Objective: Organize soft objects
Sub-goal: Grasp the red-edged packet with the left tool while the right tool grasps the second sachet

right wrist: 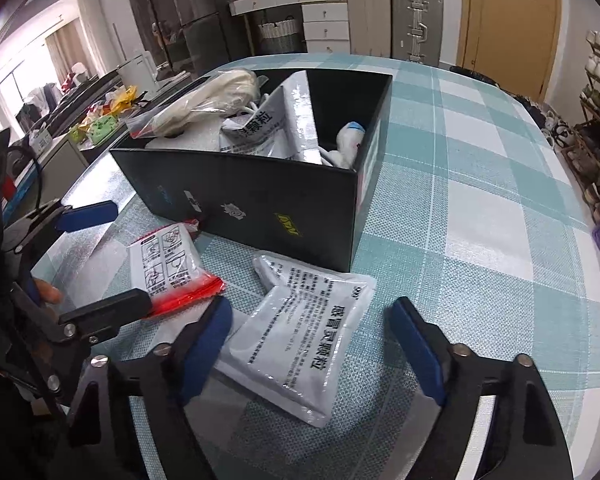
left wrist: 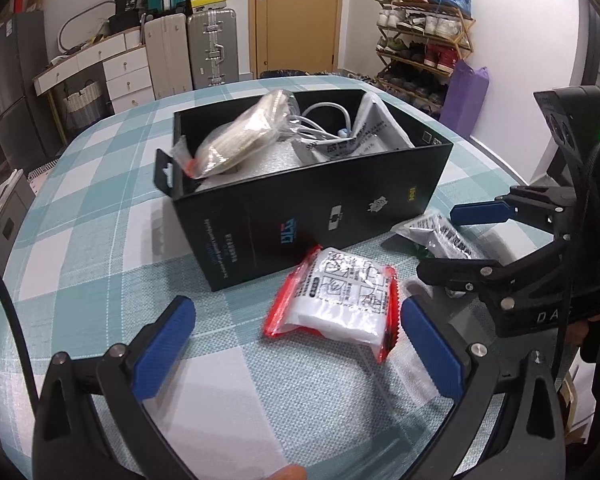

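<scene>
A black open box [left wrist: 320,200] stands on the checked tablecloth and holds a bagged cream bundle [left wrist: 240,136], a white cable and a white pouch [left wrist: 352,140]; it also shows in the right wrist view [right wrist: 260,196]. A red-edged clear packet [left wrist: 336,300] lies in front of the box, between the tips of my open left gripper [left wrist: 296,344]. A white printed pouch [right wrist: 300,336] lies flat between the open fingers of my right gripper [right wrist: 312,348]. The red-edged packet [right wrist: 168,264] lies to its left in that view. My right gripper [left wrist: 452,240] appears open in the left wrist view.
The round table's checked cloth [right wrist: 480,220] extends right of the box. Suitcases [left wrist: 188,52], drawers, a door and a shoe rack [left wrist: 424,40] stand behind. A purple bag [left wrist: 466,96] sits beyond the table edge.
</scene>
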Demonstrator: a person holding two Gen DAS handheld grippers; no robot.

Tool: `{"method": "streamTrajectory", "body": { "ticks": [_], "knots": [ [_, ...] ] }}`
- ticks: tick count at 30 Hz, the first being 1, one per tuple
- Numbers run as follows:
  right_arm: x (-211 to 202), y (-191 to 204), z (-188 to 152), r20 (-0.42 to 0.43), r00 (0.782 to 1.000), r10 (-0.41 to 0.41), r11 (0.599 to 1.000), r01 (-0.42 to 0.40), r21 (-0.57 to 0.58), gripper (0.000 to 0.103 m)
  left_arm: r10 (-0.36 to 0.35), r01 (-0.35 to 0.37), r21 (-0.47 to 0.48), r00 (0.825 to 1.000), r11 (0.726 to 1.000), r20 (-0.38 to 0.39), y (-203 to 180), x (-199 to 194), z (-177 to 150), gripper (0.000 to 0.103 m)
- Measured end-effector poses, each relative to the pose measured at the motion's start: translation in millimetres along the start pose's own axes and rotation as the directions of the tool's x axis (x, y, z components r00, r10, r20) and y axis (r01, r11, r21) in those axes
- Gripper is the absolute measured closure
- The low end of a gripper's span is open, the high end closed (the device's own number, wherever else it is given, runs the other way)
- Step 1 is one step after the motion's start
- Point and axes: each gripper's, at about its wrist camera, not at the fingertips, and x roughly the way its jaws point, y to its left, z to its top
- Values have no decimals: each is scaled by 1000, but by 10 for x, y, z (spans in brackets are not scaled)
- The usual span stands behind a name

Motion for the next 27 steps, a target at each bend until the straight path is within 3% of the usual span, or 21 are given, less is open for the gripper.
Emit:
{"method": "streamTrajectory", "body": {
  "ticks": [4, 11, 18, 25, 27],
  "knots": [
    [0, 67, -31, -11, 999, -40, 998, 39, -50, 31, -3, 3, 19, 1000, 1000, -14, -49, 42, 40, 0],
    [-41, 19, -55, -2, 1000, -29, 998, 29, -58, 52, -6, 8, 31, 998, 999, -55, -113, 124, 111, 0],
    [-46, 4, -55, -5, 1000, -19, 997, 19, -71, 58, -33, 35, 21, 997, 999, -75, -131, 159, 101, 4],
    [-81, 20, -65, -1, 1000, -11, 996, 11, -91, 62, -27, 34, 85, 997, 996, -76, -285, 190, 97, 39],
    [-97, 27, -66, 2, 1000, -9, 995, 9, -96, 62, -24, 30, 90, 998, 995, -64, -297, 161, 95, 45]
  ]
}}
